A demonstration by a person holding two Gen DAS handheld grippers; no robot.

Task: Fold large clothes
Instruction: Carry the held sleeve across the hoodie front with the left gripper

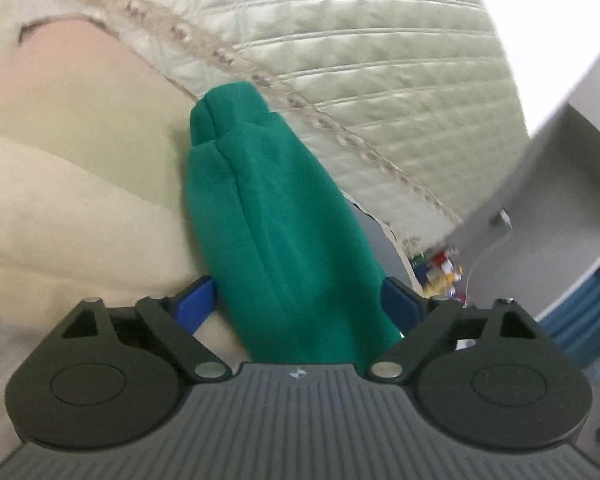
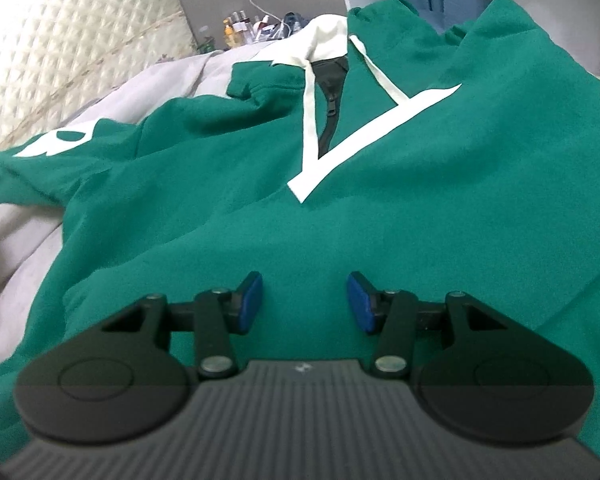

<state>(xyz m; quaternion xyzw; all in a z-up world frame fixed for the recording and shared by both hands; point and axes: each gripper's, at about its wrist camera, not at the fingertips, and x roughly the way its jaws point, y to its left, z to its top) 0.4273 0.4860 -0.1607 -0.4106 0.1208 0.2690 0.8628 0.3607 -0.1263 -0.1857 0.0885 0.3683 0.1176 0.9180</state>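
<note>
Left tongs (image 1: 298,312): spread wide, blue pads on either side of a green sleeve (image 1: 268,216); the cloth runs up between them, and neither pad looks pressed into it, so I read this as released.
Sleeve axis: long way runs from the tongs away toward the far cuff, which lies against the quilted headboard (image 1: 380,60) and a cream pillow (image 1: 60,216).
Right tongs (image 2: 302,302): half apart, nothing between the pads, hovering over the near lower body of the green sweatshirt (image 2: 380,220).
Sweatshirt: spread front-up on the bed (image 2: 16,292), white collar (image 2: 324,36) and zip at the far end, hem near; long axis runs straight away from the right tongs.
Nearer hand: the right for the hem and body, the left for the sleeve out to the scene's left.
Pose: both tilt downward, the right more steeply.
Next move, as I judge: take up the sleeve and lay it across the chest.
</note>
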